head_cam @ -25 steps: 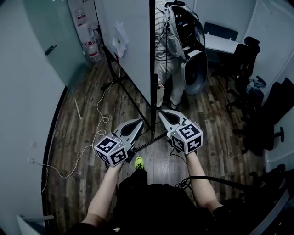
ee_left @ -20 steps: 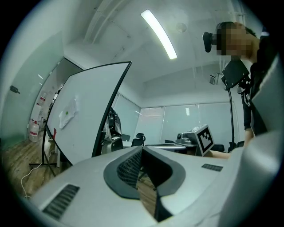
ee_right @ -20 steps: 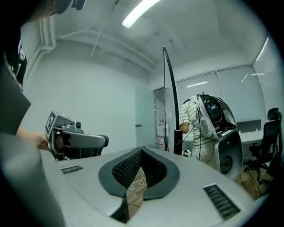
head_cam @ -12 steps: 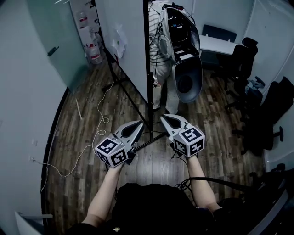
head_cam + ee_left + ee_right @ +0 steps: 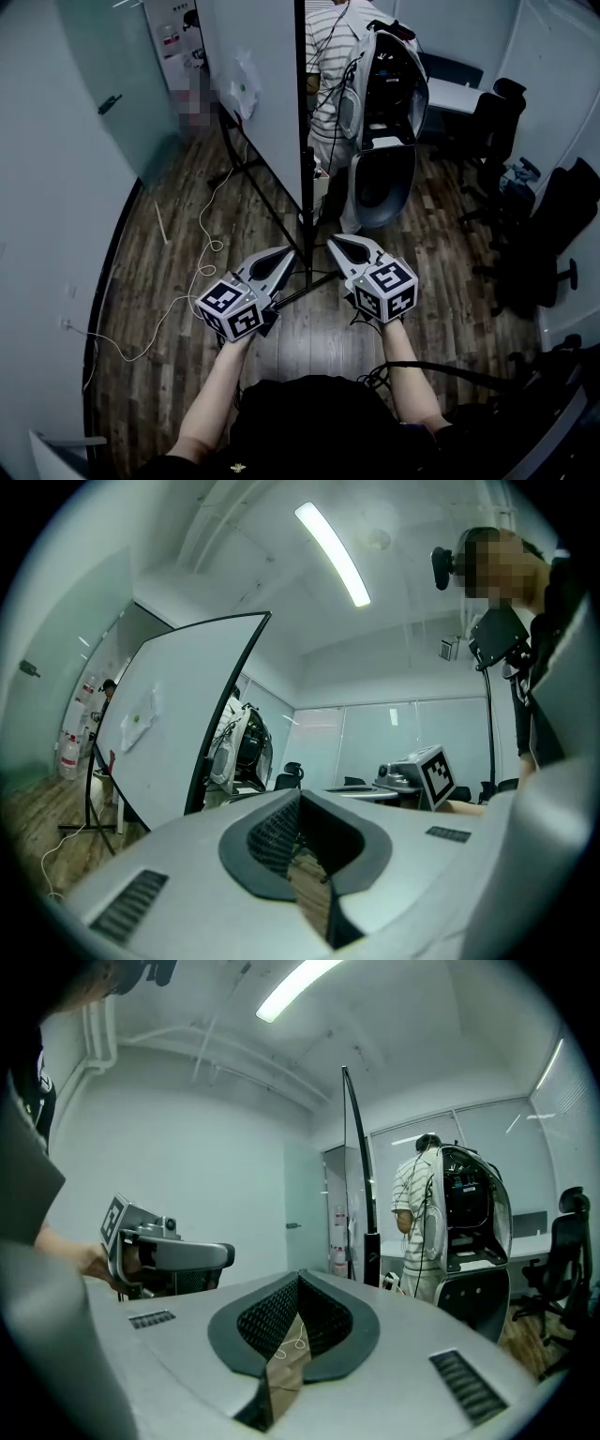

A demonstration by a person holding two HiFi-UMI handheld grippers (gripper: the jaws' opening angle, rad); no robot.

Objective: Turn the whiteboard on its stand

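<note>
**A:** Where is the whiteboard (image 5: 258, 103) from your tongs?

**B:** At twelve o'clock, edge-on to me. Its long edge runs upright on the stand (image 5: 255, 180), and its white face lies toward eleven.

**A:** Are you holding anything?

**B:** No. The left gripper (image 5: 281, 259) and the right gripper (image 5: 337, 246) both have their jaws closed together on nothing, and their tips are just short of the board.

**A:** Which is nearer?

**B:** The right, I judge, at the near edge. The left is on the face side.

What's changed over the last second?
The person in the striped shirt has come out from behind the grey pod-shaped machine, which has turned. Nothing was taken hold of. The whiteboard stands as before; left claw and right claw stay shut, empty.
</note>
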